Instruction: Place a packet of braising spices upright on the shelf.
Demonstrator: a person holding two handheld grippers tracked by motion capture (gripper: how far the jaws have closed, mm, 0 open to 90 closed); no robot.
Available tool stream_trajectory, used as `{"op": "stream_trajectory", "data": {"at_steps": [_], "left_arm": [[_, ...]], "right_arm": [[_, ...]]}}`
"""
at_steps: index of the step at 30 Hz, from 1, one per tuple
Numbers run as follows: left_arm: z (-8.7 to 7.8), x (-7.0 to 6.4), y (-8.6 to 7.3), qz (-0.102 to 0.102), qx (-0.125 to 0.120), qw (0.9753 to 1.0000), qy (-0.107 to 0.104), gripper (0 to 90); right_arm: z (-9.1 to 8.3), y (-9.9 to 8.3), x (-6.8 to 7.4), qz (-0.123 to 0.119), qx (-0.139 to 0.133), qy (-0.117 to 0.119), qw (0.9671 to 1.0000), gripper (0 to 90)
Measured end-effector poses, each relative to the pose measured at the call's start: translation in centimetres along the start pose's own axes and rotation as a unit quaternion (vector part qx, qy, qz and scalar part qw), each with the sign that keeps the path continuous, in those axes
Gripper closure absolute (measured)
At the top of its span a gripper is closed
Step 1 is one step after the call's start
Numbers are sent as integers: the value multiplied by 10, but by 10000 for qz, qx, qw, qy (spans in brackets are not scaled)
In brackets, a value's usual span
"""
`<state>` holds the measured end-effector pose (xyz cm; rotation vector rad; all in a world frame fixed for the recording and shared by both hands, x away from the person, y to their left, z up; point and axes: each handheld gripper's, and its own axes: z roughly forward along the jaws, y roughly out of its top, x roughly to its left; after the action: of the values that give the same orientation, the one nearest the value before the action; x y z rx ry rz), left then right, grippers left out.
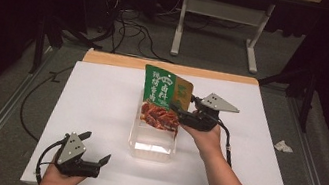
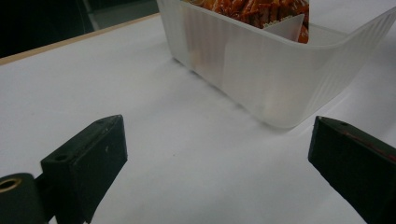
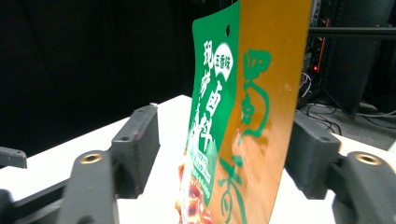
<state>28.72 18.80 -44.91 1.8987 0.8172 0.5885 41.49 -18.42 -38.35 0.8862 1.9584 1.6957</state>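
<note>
Jaws of the right gripper straddle the green snack pouch, standing upright in the clear plastic tub at table centre; left gripper, at seven o'clock, gapes wide, unladen.

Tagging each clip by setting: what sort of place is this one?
Probably a lab or recording room, not a kitchen. A white sheet covers the wooden table, loose cables lie on the grey floor behind it, and dark curtains surround the table. The right hand-held gripper stands a snack packet in a clear tub.

Overhead forward-down view; two close finger-level views
</note>
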Motion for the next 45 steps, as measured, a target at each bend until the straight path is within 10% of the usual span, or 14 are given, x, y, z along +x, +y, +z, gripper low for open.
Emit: {"op": "stream_trajectory", "data": {"at_steps": [23,45], "left_arm": [[0,0,0,-16,10,10000,1,50],[7,-2,-1,-33,127,9999,-84,53]], "right_arm": [[-78,0,-14,-265,229,-606,9976,233],[-194,-75,-26,-38,507,-1428,9884,161]]}}
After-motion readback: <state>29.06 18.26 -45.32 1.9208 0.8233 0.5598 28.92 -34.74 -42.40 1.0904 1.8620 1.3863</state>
